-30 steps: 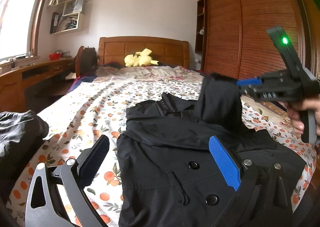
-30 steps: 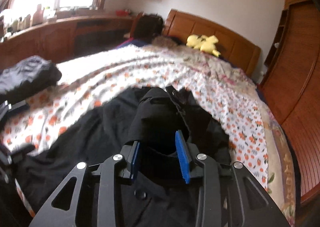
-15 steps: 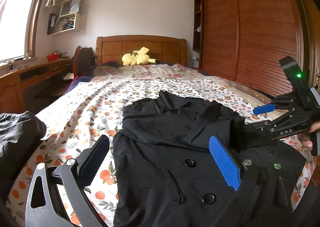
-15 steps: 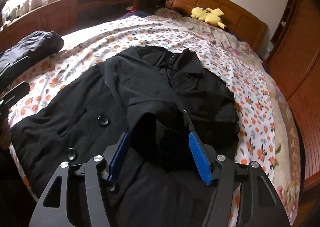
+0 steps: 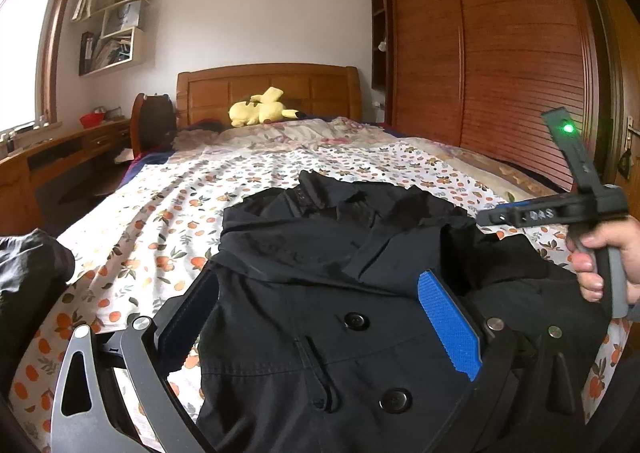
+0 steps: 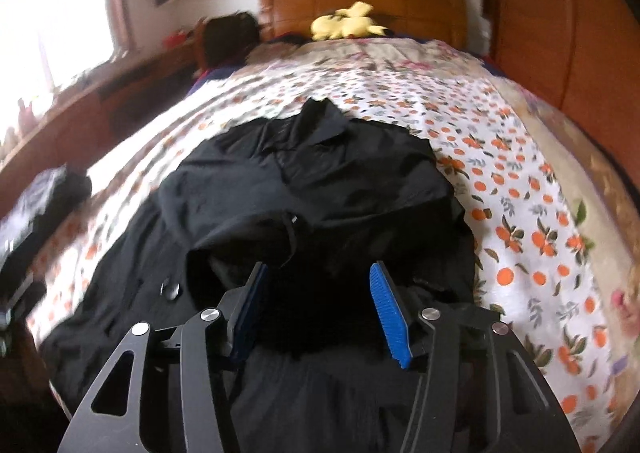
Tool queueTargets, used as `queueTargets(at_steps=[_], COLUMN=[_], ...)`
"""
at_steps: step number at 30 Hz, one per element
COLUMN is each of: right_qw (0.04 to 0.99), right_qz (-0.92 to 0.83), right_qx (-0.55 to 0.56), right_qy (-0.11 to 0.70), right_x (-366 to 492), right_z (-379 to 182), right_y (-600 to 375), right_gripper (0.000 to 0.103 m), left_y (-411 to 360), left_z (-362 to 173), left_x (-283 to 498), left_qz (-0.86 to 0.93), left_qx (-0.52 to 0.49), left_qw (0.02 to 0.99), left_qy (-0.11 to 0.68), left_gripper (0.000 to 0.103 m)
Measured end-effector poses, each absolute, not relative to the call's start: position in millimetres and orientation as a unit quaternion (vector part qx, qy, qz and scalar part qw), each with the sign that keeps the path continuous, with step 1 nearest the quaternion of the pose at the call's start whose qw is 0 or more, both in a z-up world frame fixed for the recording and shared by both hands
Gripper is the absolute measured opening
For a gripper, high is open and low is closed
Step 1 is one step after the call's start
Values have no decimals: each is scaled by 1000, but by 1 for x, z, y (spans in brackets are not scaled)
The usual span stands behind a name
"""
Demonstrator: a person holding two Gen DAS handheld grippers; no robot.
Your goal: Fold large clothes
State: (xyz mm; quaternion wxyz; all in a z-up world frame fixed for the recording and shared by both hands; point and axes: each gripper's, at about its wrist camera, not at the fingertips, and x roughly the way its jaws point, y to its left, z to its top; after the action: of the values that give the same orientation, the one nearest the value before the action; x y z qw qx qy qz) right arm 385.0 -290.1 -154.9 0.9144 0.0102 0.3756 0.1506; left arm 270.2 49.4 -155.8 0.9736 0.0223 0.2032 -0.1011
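While the black coat [image 5: 320,293] lies spread on the bed [image 5: 132,237], collar toward the headboard and hem toward the camera, a second dark garment [image 5: 28,277] sits bundled at the far left edge of the mattress, apart from the coat. Next along, the left claw [image 5: 320,329] hovers low over the coat's lower front with its jaws wide apart, holding nothing — the buttons [image 5: 356,320] and pocket flap show plainly between them. Further right, a sleeve [image 5: 384,249] lies folded across the chest. At the far right, the right claw [image 6: 320,313] is gripped in the right hand [image 5: 608,265]; its own view shows the blue pads [image 6: 390,317] spread, with dark cloth bunched beneath them, and it appears to clamp nothing.

The coat's long axis runs away from both claws, straight up the bed. By my reading, the right claw is nearer the folded sleeve and shoulder, while the left sits nearer the hem — so a lengthwise fold would likely begin from the left side.
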Motion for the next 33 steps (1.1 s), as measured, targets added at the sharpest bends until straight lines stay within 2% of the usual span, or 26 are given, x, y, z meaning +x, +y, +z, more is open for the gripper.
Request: queueTargets(at_steps=[7, 9, 10, 13, 24, 26, 29, 33], right_qw=[884, 879, 880, 892, 917, 913, 908, 900], right_qz=[169, 174, 177, 179, 239, 258, 283, 318], right_qx=[61, 64, 60, 31, -64, -73, -76, -77], right_qy=[432, 438, 436, 414, 314, 308, 300, 290], right_x=[408, 409, 409, 405, 375, 365, 348, 326], right_z=[-185, -189, -188, -175, -102, -95, -90, -78], right_y=[-280, -275, -272, -260, -172, -153, -134, -122], right_gripper=[51, 36, 17, 6, 6, 8, 23, 25], left_y=[51, 55, 58, 67, 112, 120, 131, 142], left_z=[-156, -155, -154, -152, -143, -141, -138, -135], left_x=[269, 267, 266, 262, 240, 236, 228, 216], left_qz=[-101, -99, -98, -94, -61, -53, -42, -27], left_qx=[22, 21, 20, 17, 7, 5, 2, 6], left_qw=[974, 974, 975, 975, 980, 980, 981, 982], left_qy=[202, 200, 200, 198, 191, 190, 188, 185], left_gripper=[100, 100, 100, 100, 100, 100, 100, 100])
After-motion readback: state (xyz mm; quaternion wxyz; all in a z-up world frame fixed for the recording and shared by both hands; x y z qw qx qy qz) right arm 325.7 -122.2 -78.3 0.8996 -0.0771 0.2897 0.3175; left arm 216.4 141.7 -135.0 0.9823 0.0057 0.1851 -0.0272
